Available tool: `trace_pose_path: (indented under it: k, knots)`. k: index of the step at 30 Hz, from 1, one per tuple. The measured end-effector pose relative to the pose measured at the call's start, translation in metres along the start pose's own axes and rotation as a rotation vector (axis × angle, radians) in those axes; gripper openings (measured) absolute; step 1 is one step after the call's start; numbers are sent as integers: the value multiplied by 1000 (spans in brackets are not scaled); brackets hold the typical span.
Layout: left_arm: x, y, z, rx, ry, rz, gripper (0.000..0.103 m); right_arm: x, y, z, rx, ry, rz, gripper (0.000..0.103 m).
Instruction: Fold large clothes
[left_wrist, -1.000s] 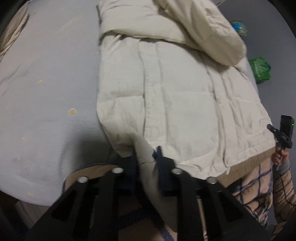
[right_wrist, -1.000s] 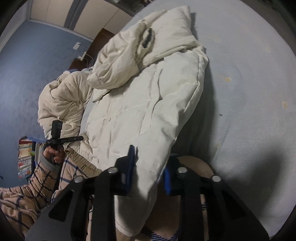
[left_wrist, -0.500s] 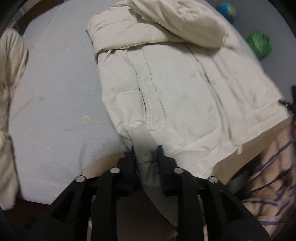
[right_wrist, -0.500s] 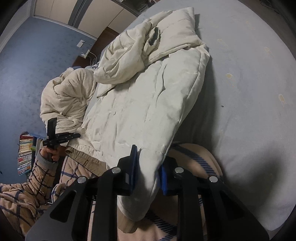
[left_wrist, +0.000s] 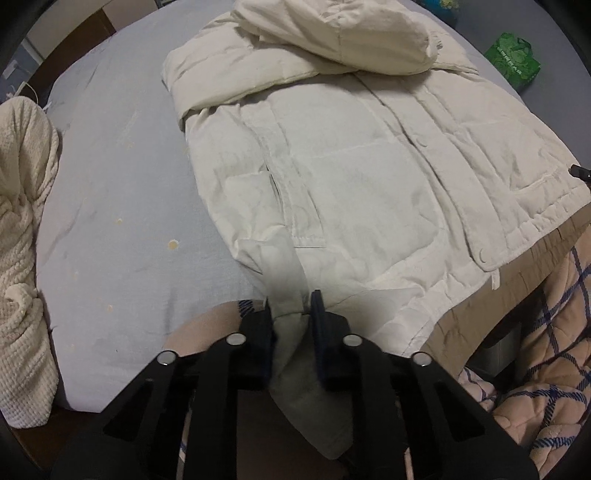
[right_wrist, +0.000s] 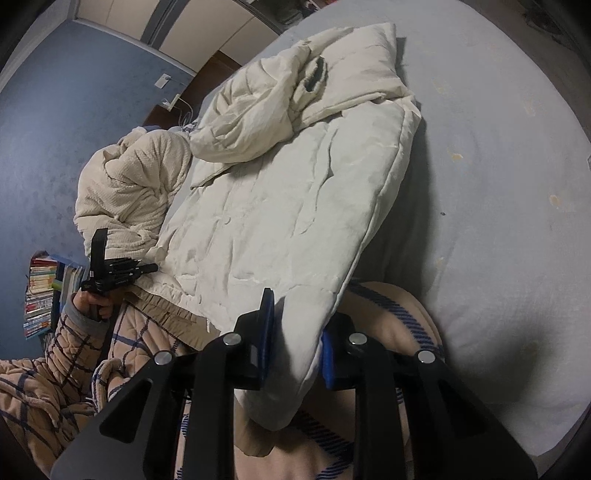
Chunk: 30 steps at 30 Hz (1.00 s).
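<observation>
A cream puffer jacket (left_wrist: 351, 184) lies spread on a grey-blue bed sheet (left_wrist: 110, 206), its hood bunched at the far end. My left gripper (left_wrist: 291, 317) is shut on the jacket's near hem corner, with cloth hanging between the fingers. In the right wrist view the same jacket (right_wrist: 288, 214) lies on the sheet (right_wrist: 498, 221). My right gripper (right_wrist: 297, 321) is shut on the other hem corner, which droops over the bed's near edge. The left gripper (right_wrist: 110, 273) also shows at the far left of the right wrist view, held in a hand.
A cream knitted blanket (left_wrist: 22, 258) is heaped on the bed's left side, also in the right wrist view (right_wrist: 129, 192). A green bag (left_wrist: 515, 59) lies on the floor at the far right. A plaid-quilted sleeve (left_wrist: 546, 350) and stacked books (right_wrist: 40, 291) are near.
Both grippers have pulled back and up with the hem in their fingers. More of the jacket now shows, drawn flatter toward the bed's near edge.
</observation>
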<state>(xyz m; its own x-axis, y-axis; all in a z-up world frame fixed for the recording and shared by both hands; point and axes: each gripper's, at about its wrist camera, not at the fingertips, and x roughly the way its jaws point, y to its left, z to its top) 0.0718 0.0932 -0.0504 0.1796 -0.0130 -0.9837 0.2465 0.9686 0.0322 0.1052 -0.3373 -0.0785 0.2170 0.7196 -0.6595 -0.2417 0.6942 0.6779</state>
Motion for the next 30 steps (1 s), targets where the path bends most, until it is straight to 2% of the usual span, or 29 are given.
trace_pose_path:
  k: [3, 8, 14, 16, 17, 20, 24, 27, 28, 29, 30]
  knots:
    - [-9, -1, 1, -16, -33, -23, 10, -3, 3, 0, -3, -17, 28, 20]
    - [-39, 10, 2, -63, -110, -107, 8, -18, 6, 4, 8, -78, 109, 17]
    - [-81, 32, 5, -116, -203, -177, 6, -61, 13, 16, 28, -237, 225, 14]
    - [-95, 41, 4, -139, -235, -201, 4, -72, 15, 19, 31, -282, 257, 2]
    - [-101, 45, 3, -146, -246, -208, 4, -77, 17, 20, 32, -305, 270, 2]
    - [-104, 49, -2, -137, -234, -180, 1, -82, 20, 26, 18, -303, 218, 2]
    - [-87, 60, -10, -143, -183, -122, 0, -73, 14, 35, 42, -262, 134, 3]
    - [-86, 75, -11, -180, -208, -96, 3, -61, 12, 43, 49, -227, 87, 6]
    - [-86, 77, -10, -194, -215, -98, 25, -53, 13, 51, 54, -214, 60, 16]
    - [-86, 79, -5, -202, -228, -97, 41, -49, 14, 52, 57, -206, 53, 36]
    - [-88, 78, 1, -201, -262, -83, 71, -40, 15, 61, 67, -194, 60, 49]
